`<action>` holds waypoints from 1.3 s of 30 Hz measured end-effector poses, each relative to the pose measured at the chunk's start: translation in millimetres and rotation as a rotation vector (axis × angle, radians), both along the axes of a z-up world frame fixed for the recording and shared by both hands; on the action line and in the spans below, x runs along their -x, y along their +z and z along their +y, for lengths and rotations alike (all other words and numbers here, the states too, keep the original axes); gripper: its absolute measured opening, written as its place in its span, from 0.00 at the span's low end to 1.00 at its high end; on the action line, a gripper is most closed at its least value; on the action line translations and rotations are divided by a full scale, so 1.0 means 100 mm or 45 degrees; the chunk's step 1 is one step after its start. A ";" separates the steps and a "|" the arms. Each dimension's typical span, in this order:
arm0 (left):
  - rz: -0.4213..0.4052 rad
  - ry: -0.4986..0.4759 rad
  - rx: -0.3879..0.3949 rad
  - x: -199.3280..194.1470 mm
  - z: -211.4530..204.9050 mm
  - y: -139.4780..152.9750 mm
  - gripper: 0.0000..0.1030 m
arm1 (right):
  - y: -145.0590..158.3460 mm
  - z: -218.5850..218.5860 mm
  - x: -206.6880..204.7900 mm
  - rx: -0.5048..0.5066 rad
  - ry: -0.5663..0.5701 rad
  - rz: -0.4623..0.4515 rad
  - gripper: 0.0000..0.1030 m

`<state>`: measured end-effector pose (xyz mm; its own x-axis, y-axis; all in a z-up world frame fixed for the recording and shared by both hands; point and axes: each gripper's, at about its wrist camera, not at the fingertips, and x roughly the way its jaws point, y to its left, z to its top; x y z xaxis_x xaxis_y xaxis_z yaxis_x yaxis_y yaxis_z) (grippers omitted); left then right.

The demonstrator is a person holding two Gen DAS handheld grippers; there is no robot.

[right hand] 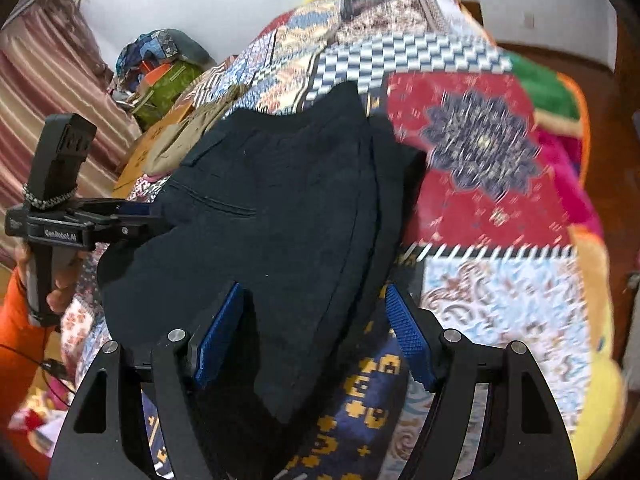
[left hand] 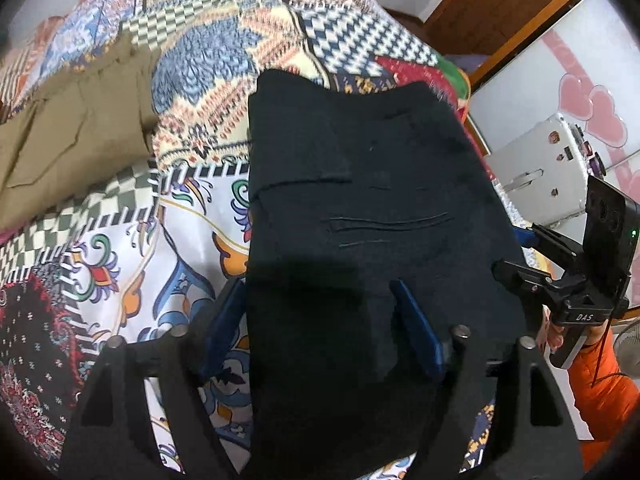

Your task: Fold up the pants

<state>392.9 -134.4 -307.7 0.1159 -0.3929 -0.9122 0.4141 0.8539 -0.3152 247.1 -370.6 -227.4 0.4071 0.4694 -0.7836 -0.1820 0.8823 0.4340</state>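
Note:
The black pants (left hand: 372,208) lie folded on the patchwork bedspread (left hand: 192,92); they also show in the right wrist view (right hand: 272,208). My left gripper (left hand: 320,300) is open, its blue fingers (left hand: 414,324) wide apart around the near edge of the pants, with cloth lying between them. My right gripper (right hand: 314,304) is open too, its blue fingers (right hand: 406,332) straddling the pants' near corner from the other side. Each gripper shows in the other's view: the right one (left hand: 520,276) at the pants' right edge, the left one (right hand: 132,216) at their left edge.
A folded tan garment (left hand: 76,128) lies on the bed to the left of the pants, also visible in the right wrist view (right hand: 180,148). A white sewing machine (left hand: 544,168) stands off the bed's right side. A pile of cloth and boxes (right hand: 160,68) sits by the striped curtain (right hand: 52,92).

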 end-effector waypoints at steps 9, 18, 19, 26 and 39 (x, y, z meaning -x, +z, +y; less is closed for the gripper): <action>0.074 -0.019 0.049 -0.19 -0.17 -0.17 0.81 | -0.18 -0.04 -0.17 -0.151 0.001 0.114 0.77; 0.057 -0.038 0.047 -0.29 -0.37 -0.21 0.78 | -0.19 0.07 -0.36 -0.228 0.009 0.150 0.73; 0.051 -0.043 0.047 -0.29 -0.37 -0.19 0.74 | -0.17 0.09 -0.36 -0.233 0.011 0.144 0.71; -0.057 -0.038 0.032 -0.17 -0.33 0.06 0.57 | 0.03 0.14 -0.33 -0.167 0.045 0.049 0.54; -0.301 -0.027 0.011 0.20 -0.15 0.64 0.40 | 0.44 0.36 -0.43 -0.135 0.138 -0.084 0.39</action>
<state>372.5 -149.2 -243.8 0.3175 -0.4051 -0.8574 0.4950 0.8420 -0.2145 289.7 -334.3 -183.7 0.3983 0.5923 -0.7004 -0.3048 0.8057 0.5079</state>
